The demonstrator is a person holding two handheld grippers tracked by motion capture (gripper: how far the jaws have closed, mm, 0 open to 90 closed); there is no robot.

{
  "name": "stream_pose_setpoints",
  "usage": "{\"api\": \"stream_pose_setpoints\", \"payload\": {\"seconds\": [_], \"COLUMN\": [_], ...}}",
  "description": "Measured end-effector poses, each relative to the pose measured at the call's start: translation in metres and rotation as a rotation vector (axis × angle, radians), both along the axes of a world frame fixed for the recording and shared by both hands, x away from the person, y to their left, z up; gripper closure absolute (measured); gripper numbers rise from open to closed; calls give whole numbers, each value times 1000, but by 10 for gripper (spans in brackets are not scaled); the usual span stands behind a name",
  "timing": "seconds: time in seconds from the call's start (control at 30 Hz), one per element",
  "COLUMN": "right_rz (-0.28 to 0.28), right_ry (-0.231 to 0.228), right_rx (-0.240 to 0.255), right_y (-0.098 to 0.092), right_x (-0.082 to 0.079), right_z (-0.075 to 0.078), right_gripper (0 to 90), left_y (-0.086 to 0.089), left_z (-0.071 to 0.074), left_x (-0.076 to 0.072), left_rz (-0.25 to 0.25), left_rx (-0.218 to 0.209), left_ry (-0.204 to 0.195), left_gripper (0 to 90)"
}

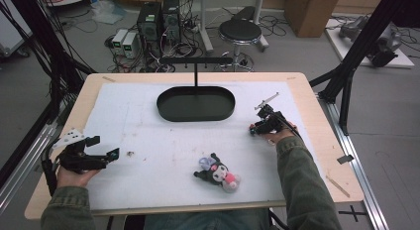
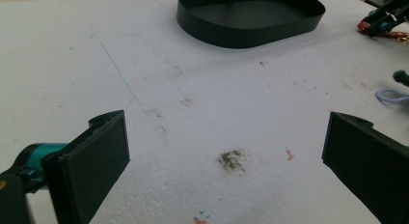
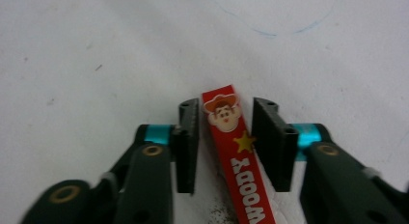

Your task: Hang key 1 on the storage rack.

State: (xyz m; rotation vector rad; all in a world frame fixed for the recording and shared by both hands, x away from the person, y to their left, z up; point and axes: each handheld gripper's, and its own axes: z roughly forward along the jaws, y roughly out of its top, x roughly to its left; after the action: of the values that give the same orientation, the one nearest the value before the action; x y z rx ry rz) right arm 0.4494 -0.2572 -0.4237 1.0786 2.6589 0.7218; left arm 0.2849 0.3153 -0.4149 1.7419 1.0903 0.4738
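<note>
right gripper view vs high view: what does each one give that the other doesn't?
Right gripper view: the red strap, with a cowboy face, a yellow star and white lettering, lies between the right gripper jaws, small gaps visible on both sides.
High view: the black oval tray, the plush toy, the left gripper with jaws open, the stool behind the table.
Both: the right gripper and the white mat.

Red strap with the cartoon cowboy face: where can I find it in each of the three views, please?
High view: red strap is right of centre, a small red spot at the tip of the right gripper.
Left gripper view: far top right corner, small and blurred.
Right gripper view: bottom centre, lying between the two black jaws.
Shared landmark: the white mat under it.
</note>
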Motion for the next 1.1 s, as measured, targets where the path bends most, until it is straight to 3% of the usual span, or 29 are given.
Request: {"api": "stream_pose_setpoints", "payload": {"seconds": [0.07, 0.23, 0.37, 0.47, 0.53, 0.6, 0.67, 0.83, 1.03, 1.1], "right_rz": [3, 1, -35, -82, -132, -143, -161, -171, -163, -162], "right_ry": [13, 25, 25, 49, 35, 34, 30, 6, -47, -62], "right_rx": [8, 27, 13, 49, 115, 135, 174, 352, 425, 477], "right_y": [1, -1, 0, -4, -12, -15, -20, -31, -31, -31], "right_x": [-1, 1, 0, -3, -5, -6, -7, -10, -11, -12], "right_z": [0, -1, 2, 7, 17, 20, 27, 46, 79, 91], "right_gripper": [717, 736, 747, 750, 751, 751, 751, 751, 751, 752], "left_y": [0, -1, 0, -1, -1, -2, -2, -2, -2, -1], "left_z": [0, -1, -1, -1, -1, -1, 2, 3, 2, 2], "left_x": [0, 1, 1, 2, 2, 2, 0, 1, 1, 1], "left_rz": [0, -6, -8, -10, -12, -8, -3, -2, -6, -9], "left_rx": [1, 6, 3, 6, 6, 12, 12, 7, 4, -3], "left_ry": [0, 3, 4, 6, 7, 0, -31, -19, -19, -15], "left_gripper": [29, 29, 29, 29, 29, 29, 30, 42, 42, 42]}}
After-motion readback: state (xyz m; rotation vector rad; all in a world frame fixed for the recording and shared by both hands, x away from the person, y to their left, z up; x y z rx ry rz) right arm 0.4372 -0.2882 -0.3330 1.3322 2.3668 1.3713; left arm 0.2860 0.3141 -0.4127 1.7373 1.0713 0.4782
